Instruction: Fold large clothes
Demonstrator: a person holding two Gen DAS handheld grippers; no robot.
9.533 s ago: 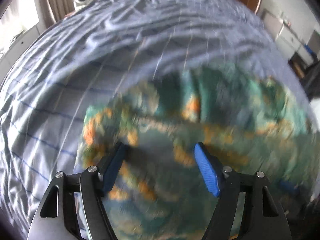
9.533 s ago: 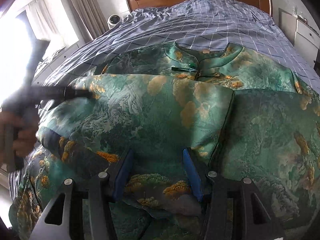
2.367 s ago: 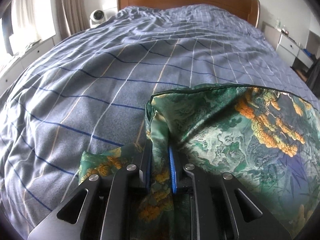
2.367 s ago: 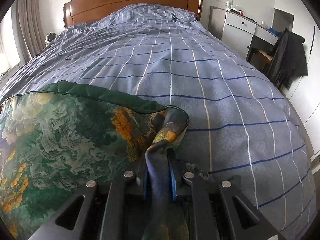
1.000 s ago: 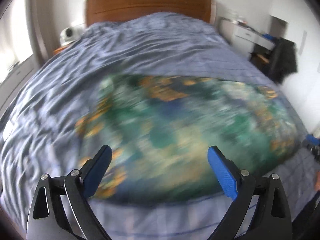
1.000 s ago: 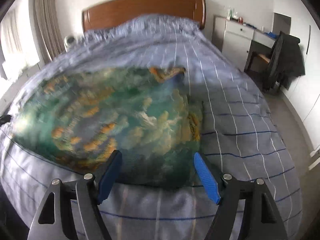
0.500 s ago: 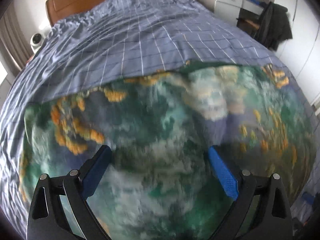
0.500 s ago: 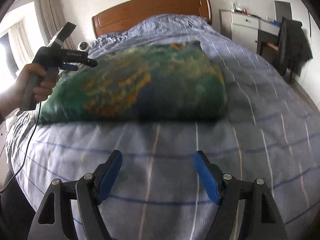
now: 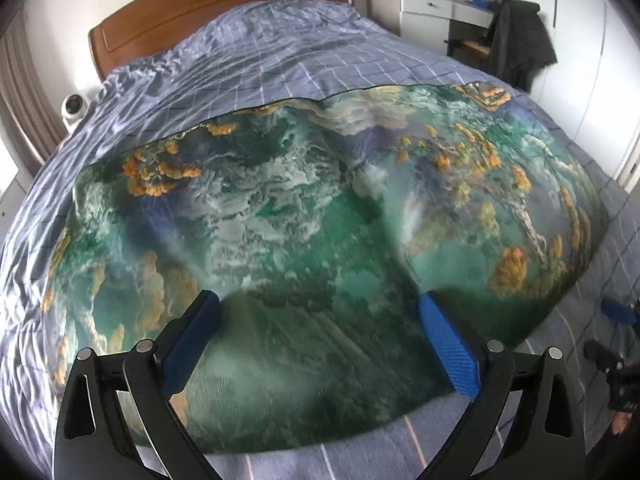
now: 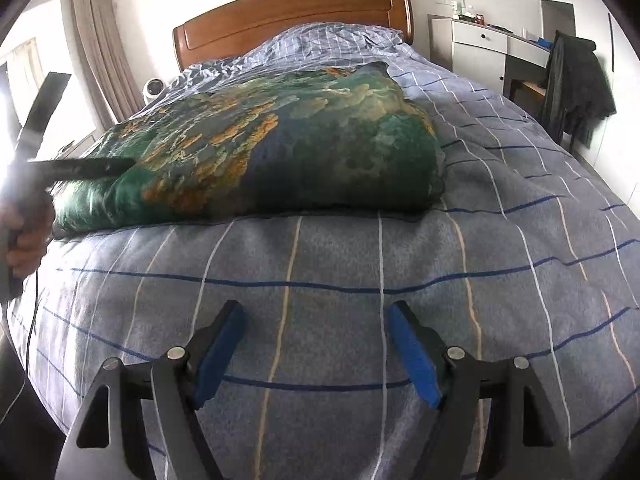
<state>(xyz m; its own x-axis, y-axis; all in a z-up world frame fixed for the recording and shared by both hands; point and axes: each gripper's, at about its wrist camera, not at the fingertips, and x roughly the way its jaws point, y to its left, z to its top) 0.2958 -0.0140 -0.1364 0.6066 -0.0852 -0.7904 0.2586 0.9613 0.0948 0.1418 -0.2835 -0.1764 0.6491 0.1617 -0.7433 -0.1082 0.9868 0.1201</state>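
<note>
Over the checked blue bedspread [image 10: 360, 264] both tools hang angled downward, and neither has hold of anything. Look at the left gripper [image 9: 320, 340]: jaws spread wide, blue pads [image 9: 448, 344] well apart, tilted down over the near half of the folded green garment [image 9: 304, 216], fabric showing between the fingers but nothing pinched. From the right wrist view you can see the person's left hand [image 10: 24, 236] wrapped around that tool's handle at the picture's left edge, its dark body reaching across the garment's near left corner. The right gripper [image 10: 316, 344] is released too, jaws wide, pointing down at bare bedspread just short of the garment's front edge, clear of the cloth. The garment itself lies folded into a broad, puffy rectangle across the middle of the bed, wooden headboard [image 10: 296, 8] beyond it, a dark jacket [image 10: 576, 80] hanging off to the right.
</note>
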